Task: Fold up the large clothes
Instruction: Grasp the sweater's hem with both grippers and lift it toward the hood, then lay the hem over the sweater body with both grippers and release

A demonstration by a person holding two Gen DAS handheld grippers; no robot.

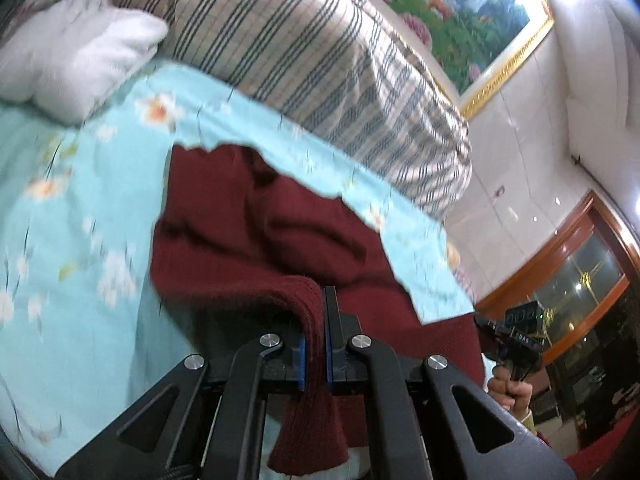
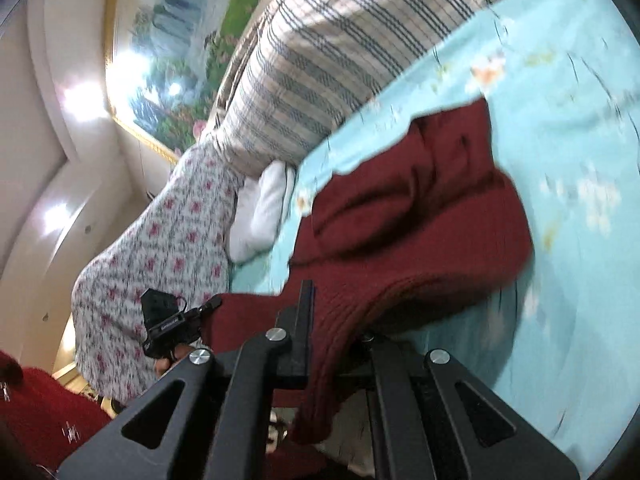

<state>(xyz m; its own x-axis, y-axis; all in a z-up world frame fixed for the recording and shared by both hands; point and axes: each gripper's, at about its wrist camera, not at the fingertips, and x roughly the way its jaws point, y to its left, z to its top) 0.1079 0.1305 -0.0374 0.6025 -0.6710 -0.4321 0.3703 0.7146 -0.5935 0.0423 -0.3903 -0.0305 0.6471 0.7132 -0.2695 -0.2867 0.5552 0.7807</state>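
A dark red knitted sweater (image 1: 256, 232) lies crumpled on a light blue flowered bedsheet (image 1: 72, 240). My left gripper (image 1: 320, 320) is shut on the sweater's ribbed hem, which hangs down between the blue pads. In the right wrist view the same sweater (image 2: 420, 216) stretches up from the sheet (image 2: 560, 160), and my right gripper (image 2: 320, 320) is shut on another part of the ribbed hem, which drapes over and hides the right finger. Each view shows the other gripper held in a hand, the right gripper (image 1: 516, 344) and the left gripper (image 2: 168, 324), with the hem taut between them.
A striped quilt (image 1: 320, 52) is piled along the far side of the bed, with a white pillow (image 1: 76, 60) and a rose-patterned quilt (image 2: 160, 248) beside it. A framed landscape painting (image 1: 460, 12) hangs on the wall. A wooden-framed cabinet (image 1: 580, 272) stands past the bed's edge.
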